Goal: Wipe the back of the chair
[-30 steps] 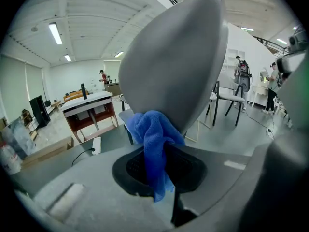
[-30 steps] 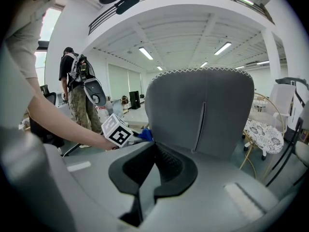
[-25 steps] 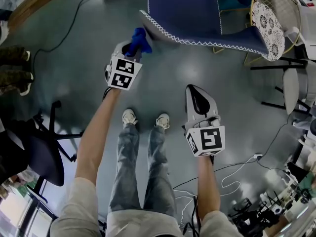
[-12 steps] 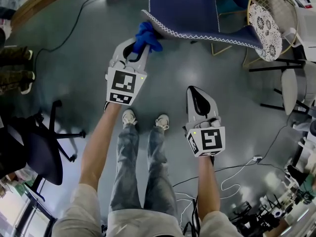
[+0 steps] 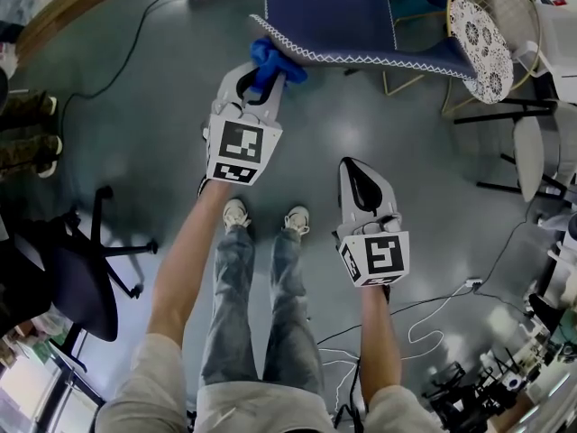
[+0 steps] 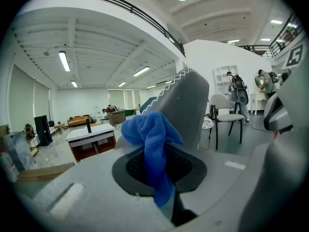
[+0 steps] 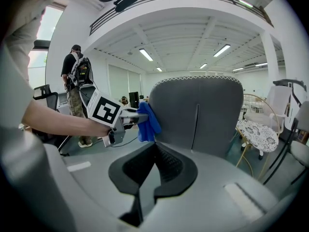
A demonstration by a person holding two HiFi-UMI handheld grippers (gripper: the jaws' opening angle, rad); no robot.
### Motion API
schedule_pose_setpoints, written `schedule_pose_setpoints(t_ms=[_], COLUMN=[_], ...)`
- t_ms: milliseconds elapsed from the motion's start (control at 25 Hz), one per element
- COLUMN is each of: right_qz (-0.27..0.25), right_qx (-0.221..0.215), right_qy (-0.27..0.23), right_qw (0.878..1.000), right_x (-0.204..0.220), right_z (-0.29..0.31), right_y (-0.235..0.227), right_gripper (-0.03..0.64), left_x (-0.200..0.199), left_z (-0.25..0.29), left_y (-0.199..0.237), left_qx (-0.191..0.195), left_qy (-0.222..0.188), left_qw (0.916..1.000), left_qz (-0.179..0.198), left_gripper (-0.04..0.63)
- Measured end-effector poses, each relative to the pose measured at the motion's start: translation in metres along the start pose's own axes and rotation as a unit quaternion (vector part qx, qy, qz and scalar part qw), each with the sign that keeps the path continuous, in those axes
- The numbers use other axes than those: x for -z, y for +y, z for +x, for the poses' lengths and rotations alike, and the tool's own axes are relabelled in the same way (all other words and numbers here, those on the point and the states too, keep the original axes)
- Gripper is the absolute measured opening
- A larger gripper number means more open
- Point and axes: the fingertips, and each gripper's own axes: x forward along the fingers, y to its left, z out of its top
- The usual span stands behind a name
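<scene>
A person standing on a glossy floor presses a blue cloth against the chair back at the top centre of the head view. The bunched fabric meets the left end of the panel's white zigzag trim. The left hand-held gripper has its jaws clamped on the lower part of the cloth. In the left gripper view the cloth bulges up out of that grip and touches the curved edge of the chair back. The right hand-held gripper hangs lower in the head view, right of centre and well apart from the chair. Its jaws are drawn together with nothing between them, and its own view looks past them at the broad grey panel, with the cloth at the panel's left edge. The wipe appears to be under way at that one edge. Nothing on the upholstery shows which areas are already cleaned, so most of the panel, across to its right side, probably has yet to be covered.
</scene>
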Motion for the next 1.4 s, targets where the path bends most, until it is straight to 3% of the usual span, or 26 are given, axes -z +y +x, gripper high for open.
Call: schedule_pose_setpoints(t_ms=[360,640,880,1120,1240,1400], right_qz=[0.004,0.008,0.008,0.013,0.011,0.010], right_qx=[0.006,0.005,0.002,0.002,0.004,0.003], right_qy=[0.009,0.011,0.014,0.019,0.020,0.018], right_qw=[1.000,1.000,1.000,1.000,1.000,1.000], right_x=[0.006,0.002,0.002,0.005,0.003,0.004], right_z=[0.011,0.024,0.032,0.034,0.033,0.027], right_y=[-0.011,-0.012,-0.013,-0.016,-0.017,-0.016], right_gripper=[0.000,0.000,0.000,0.000,0.000,0.000], left_x=[0.046,0.104,0.132,0.164,0.170,0.162], left_z=[0.030,0.052,0.066,0.074,0.067,0.035], left_y=[0.008,0.015,0.018,0.016,0.022,0.018], left_qx=[0.009,0.017,0.022,0.026,0.018,0.015], left_qy=[0.052,0.122,0.157,0.193,0.199,0.180], left_qw=[0.9986,0.9922,0.9867,0.9808,0.9791,0.9829], left_qz=[0.001,-0.019,-0.036,-0.015,-0.040,-0.032], left_gripper=[0.044,0.045,0.044,0.046,0.046,0.046])
